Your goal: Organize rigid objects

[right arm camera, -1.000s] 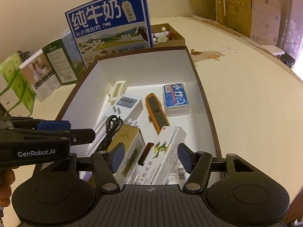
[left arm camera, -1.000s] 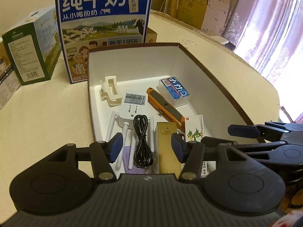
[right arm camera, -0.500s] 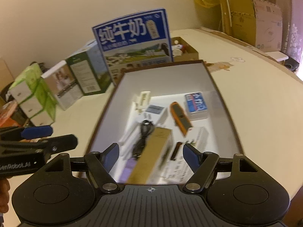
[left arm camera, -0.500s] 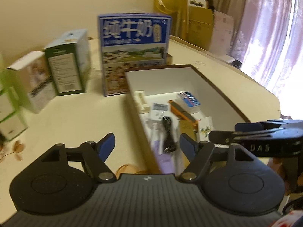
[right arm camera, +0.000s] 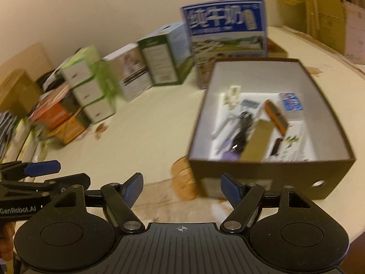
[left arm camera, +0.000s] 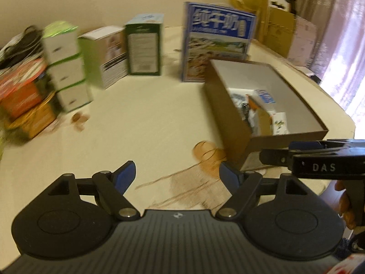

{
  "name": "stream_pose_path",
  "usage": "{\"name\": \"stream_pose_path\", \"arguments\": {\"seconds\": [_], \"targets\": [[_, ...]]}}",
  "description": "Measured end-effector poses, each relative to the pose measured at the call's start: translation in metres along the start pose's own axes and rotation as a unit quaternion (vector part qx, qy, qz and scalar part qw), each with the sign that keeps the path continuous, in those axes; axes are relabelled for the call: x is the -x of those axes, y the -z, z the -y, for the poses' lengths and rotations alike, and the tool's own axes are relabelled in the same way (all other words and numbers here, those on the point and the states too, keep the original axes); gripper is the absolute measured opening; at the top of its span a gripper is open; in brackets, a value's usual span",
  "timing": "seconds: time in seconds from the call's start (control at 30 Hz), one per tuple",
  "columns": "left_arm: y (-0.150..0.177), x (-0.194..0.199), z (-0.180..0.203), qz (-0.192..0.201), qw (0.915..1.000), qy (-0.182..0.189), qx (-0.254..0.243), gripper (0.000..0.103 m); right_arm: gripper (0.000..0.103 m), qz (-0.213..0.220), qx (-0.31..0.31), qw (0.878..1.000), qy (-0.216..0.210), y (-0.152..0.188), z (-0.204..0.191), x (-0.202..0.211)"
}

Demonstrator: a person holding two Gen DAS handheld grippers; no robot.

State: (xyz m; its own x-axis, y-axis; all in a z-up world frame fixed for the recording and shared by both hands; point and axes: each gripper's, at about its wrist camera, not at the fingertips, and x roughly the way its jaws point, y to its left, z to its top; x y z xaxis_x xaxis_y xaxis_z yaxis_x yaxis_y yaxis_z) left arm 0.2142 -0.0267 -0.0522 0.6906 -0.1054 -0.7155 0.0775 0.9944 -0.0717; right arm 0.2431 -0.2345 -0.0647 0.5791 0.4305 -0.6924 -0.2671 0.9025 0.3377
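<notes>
2 tongs: the left tongs and the right tongs both stand wide open with nothing between the blue pads; each hangs over bare counter on the near side of the box.
Step in hand: my reading is that the sorting is close to finished, or that another loose item is being sought; no rigid object lies outside the box within easy reach.
How to do it well: steady both views first, since they are blurred; approach any next item from above, pads either side of its narrow width, and lower it into a free patch of the box floor.
Task's things: the brown box, white inside, holds a gold carton, an orange cutter, a black cable, a white clip and a blue-labelled case.
Surface: cream cloth with a brown embroidered motif just beside the box's near corner.
Farther: a blue milk carton stands behind the box; a row of upright packages runs leftward.
Room: plain wall, cardboard boxes and a curtain at the far right.
</notes>
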Motion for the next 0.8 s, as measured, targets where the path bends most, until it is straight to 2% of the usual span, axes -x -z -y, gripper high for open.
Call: {"name": "stream_pose_path", "arguments": {"seconds": [0.27,0.8], "targets": [[0.037,0.033,-0.031,-0.009,0.9985,-0.038,0.038,0.077,0.072,-0.031,0.027,0.999,-0.023,0.026,-0.035,0.002],[0.084,0.076,-0.05,-0.017,0.9941,-0.082,0.068,0.076,0.072,-0.085,0.088,0.991,-0.054,0.065,-0.09,-0.001]]}}
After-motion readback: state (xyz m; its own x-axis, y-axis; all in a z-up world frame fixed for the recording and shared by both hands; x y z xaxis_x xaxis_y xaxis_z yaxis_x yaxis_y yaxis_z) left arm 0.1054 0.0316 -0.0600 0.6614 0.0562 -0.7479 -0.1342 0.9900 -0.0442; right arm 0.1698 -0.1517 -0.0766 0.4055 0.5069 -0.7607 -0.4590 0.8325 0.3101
